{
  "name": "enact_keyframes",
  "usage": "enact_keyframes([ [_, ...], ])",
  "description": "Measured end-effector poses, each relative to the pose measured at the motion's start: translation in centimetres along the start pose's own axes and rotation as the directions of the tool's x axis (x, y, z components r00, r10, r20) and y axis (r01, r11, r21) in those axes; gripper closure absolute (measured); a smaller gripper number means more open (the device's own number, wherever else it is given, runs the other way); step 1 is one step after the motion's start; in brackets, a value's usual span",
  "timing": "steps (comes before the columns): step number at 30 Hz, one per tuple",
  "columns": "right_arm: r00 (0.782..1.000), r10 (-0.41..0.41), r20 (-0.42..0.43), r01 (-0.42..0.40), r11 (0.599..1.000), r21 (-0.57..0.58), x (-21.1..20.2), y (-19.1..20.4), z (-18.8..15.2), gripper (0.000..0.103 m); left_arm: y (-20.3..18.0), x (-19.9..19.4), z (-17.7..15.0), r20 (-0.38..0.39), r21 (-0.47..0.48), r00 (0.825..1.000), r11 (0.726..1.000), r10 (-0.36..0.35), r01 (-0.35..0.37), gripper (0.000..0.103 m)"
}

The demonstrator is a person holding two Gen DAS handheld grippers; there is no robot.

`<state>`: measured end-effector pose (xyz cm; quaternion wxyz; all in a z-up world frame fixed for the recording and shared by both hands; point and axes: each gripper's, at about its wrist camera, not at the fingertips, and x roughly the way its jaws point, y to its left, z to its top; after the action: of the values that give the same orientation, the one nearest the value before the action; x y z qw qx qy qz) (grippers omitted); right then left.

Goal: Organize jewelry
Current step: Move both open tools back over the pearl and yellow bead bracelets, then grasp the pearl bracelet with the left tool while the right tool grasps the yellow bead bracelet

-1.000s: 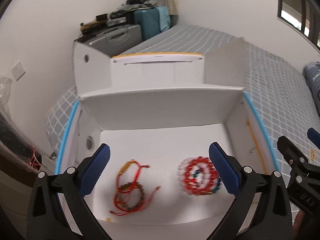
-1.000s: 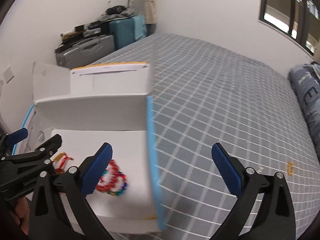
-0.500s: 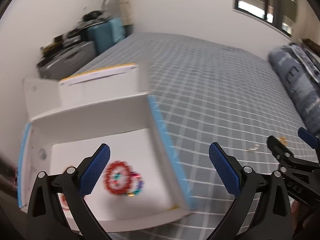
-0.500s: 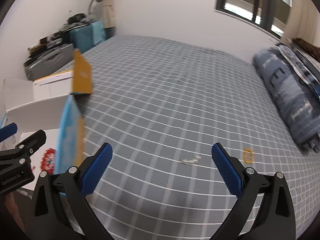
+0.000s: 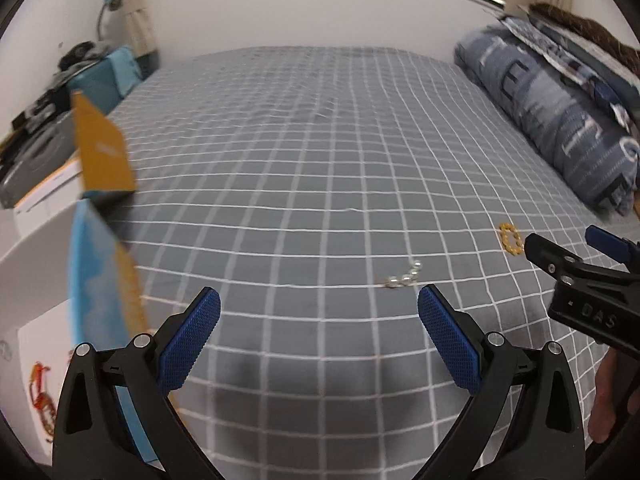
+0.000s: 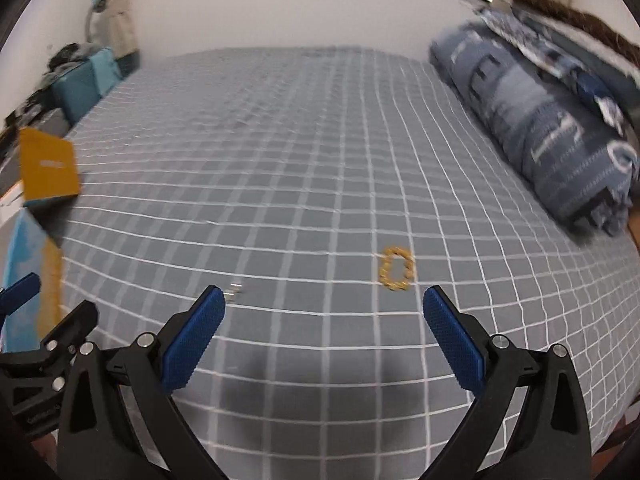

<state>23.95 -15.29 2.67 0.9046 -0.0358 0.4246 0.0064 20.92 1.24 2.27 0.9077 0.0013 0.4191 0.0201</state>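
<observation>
A gold bracelet (image 6: 396, 269) lies flat as a small ring of links on the grey checked bedspread (image 6: 300, 152), just ahead of the right gripper (image 6: 323, 322) and a little toward its right finger; the left wrist view shows the same bracelet (image 5: 511, 238) farther off to the right. A short silver chain (image 5: 405, 274) lies on the cover near it but apart, just ahead of the left gripper (image 5: 319, 326) on its right side, and in the right wrist view it appears blurred (image 6: 233, 291) beside the tip of the left finger. Both grippers hover over the bed with their blue-padded jaws spread wide and nothing between them. At the left edge stands a white box (image 5: 36, 248) with blue and yellow outer sides, and red cord bracelets (image 5: 42, 396) lie on its floor. A folded blue quilt (image 6: 540, 128) runs along the right side of the bed, and suitcases (image 6: 80, 84) sit by the far left wall.
</observation>
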Motion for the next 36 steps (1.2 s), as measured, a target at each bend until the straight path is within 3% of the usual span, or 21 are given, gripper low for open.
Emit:
enact_keyframes([
  [8,0.996,0.015,-0.084,-0.01,0.999,0.053,6.1,-3.8,0.2,0.008,-3.3,5.5,0.7,-0.066,0.029,0.998,0.999,-0.014,0.016,0.006],
  [20,0.992,0.003,-0.123,0.004,0.998,0.058,12.1,-6.3,1.2,0.008,-5.9,11.8,1.1,-0.15,0.031,0.988,0.999,-0.039,0.044,0.006],
  [31,0.985,0.019,-0.172,-0.005,0.997,0.08,14.8,-7.0,1.0,0.03,-6.2,13.7,0.7,-0.171,0.018,0.984,0.999,-0.047,0.051,0.008],
  [36,0.984,0.017,-0.179,-0.001,0.996,0.086,15.0,-7.3,0.9,0.044,-6.3,14.1,0.5,-0.189,0.021,0.982,0.999,-0.027,0.032,0.025],
])
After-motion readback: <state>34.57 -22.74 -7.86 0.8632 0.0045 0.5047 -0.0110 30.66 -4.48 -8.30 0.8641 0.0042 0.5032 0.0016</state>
